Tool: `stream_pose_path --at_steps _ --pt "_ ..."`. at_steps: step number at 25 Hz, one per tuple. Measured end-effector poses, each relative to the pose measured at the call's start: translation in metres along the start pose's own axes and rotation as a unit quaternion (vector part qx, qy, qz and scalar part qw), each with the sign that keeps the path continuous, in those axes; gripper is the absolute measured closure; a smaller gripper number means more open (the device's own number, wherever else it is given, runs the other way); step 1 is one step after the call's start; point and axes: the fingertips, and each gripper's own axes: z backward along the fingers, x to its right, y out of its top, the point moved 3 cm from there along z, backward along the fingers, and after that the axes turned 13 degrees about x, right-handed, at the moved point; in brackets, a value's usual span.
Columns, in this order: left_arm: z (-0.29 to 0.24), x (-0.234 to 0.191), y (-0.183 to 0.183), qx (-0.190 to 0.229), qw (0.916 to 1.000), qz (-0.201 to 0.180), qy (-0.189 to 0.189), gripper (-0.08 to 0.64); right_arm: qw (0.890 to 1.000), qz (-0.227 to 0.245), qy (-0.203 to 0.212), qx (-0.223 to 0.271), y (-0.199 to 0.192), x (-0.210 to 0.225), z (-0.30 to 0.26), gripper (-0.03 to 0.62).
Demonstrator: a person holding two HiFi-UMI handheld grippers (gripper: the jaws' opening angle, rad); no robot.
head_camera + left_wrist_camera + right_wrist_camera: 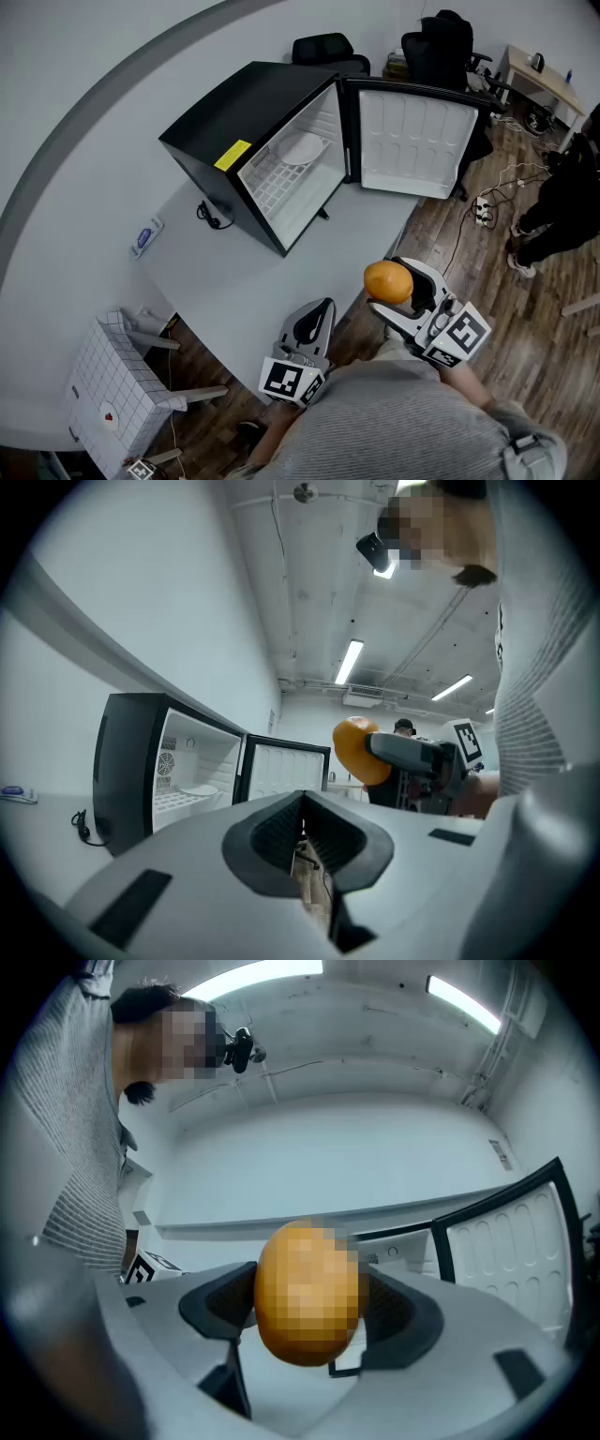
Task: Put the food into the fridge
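Note:
A black mini fridge (246, 112) stands on the grey table (234, 272) with its door (412, 141) swung wide and its white inside bare except for a white dish (302, 148) on the wire shelf. My right gripper (392, 284) is shut on a round orange food item (388, 281), held in the air off the table's near right edge. In the right gripper view the food (307, 1293) fills the gap between both pads. My left gripper (319, 317) hovers near the table's front edge, shut and holding nothing; its own view shows the fridge (131, 761) ahead and the food (354, 752) at right.
A white gridded crate (112, 394) sits on the floor at lower left. A small blue-and-white item (146, 236) lies on the table left of the fridge. Office chairs (441, 47) and a desk (539, 75) stand behind, cables (483, 211) trail on the wood floor, and a person (562, 206) stands at right.

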Motion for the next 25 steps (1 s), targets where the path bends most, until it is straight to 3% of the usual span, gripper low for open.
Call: stream_pose_path --at_steps 25 --pt "-0.0082 -0.0019 -0.0071 -0.002 1.0 0.0 -0.007 0.549 1.0 -0.001 0.0 0.006 0.0054 0.0076 -0.0085 0.264"
